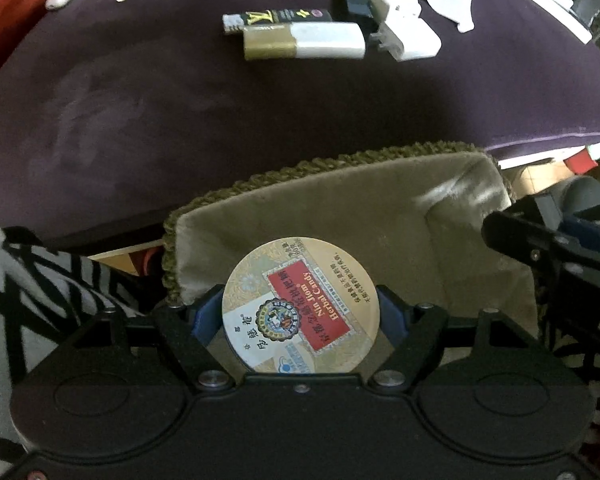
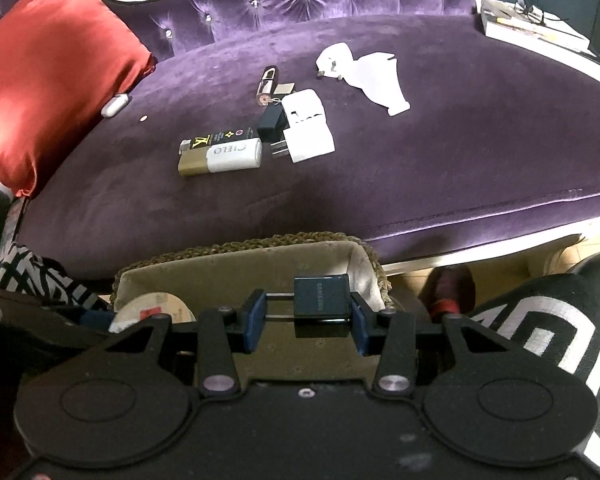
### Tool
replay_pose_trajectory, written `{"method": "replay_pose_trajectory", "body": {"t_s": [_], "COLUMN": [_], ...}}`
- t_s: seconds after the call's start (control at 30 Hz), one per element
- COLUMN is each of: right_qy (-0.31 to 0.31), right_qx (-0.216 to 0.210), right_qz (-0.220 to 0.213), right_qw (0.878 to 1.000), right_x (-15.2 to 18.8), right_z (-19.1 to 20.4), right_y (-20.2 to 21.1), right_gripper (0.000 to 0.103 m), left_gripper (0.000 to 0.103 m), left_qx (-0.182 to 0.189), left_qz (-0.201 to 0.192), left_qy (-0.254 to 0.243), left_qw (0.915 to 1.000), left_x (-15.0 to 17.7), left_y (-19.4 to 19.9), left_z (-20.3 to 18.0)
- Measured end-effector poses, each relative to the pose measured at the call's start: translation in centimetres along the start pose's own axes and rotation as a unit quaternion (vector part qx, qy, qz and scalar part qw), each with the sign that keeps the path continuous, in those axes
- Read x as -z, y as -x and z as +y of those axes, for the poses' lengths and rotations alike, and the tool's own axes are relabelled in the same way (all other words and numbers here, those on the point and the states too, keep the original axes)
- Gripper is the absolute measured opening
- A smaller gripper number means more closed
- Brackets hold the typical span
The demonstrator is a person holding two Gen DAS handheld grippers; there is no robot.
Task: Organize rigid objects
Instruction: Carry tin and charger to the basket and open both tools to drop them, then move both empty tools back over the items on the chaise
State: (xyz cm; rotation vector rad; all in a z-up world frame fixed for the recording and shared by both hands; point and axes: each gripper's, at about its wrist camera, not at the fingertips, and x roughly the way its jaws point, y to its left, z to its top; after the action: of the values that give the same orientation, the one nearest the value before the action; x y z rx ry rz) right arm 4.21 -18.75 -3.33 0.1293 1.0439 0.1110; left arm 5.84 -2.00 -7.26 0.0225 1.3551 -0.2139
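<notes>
L gripper clamped on round candy tin, R gripper pinching small dark Samsung box, both hovering over lined woven basket at front edge of purple sofa seat. Drop-off step imo; next: lower, let go inside. L view shows tin label; R view shows leftover chargers, lighters mid-seat, plus red cushion.

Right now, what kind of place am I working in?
Most likely a living room or lounge at home: a tufted purple velvet sofa, a red satin cushion at its end, and a woven basket for small household items.
</notes>
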Motion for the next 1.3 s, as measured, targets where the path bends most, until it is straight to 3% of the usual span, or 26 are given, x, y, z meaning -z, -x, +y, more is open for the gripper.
{"method": "replay_pose_trajectory", "body": {"t_s": [0.2,0.3,1.07,1.3], "right_qy": [-0.005,-0.005,-0.008,-0.010], "right_qx": [0.002,0.003,0.005,0.005], "right_qz": [-0.001,0.000,0.003,-0.005], "right_qw": [1.000,1.000,1.000,1.000], "right_x": [0.0,0.0,0.0,0.1], "right_z": [-0.1,0.0,-0.2,-0.2], "right_y": [0.0,-0.1,-0.3,0.1], "right_gripper": [0.045,0.046,0.049,0.050], "left_gripper": [0.074,0.080,0.081,0.080], "left_qx": [-0.003,-0.006,-0.017,-0.031], "left_qz": [0.002,-0.001,0.000,-0.021], "left_qy": [-0.017,-0.022,-0.021,-0.017], "left_qw": [0.9998,0.9997,0.9996,0.9991], "left_x": [-0.2,-0.3,-0.6,-0.8], "left_y": [-0.3,-0.3,-0.3,0.4], "left_z": [-0.7,-1.0,-1.1,-0.9]}}
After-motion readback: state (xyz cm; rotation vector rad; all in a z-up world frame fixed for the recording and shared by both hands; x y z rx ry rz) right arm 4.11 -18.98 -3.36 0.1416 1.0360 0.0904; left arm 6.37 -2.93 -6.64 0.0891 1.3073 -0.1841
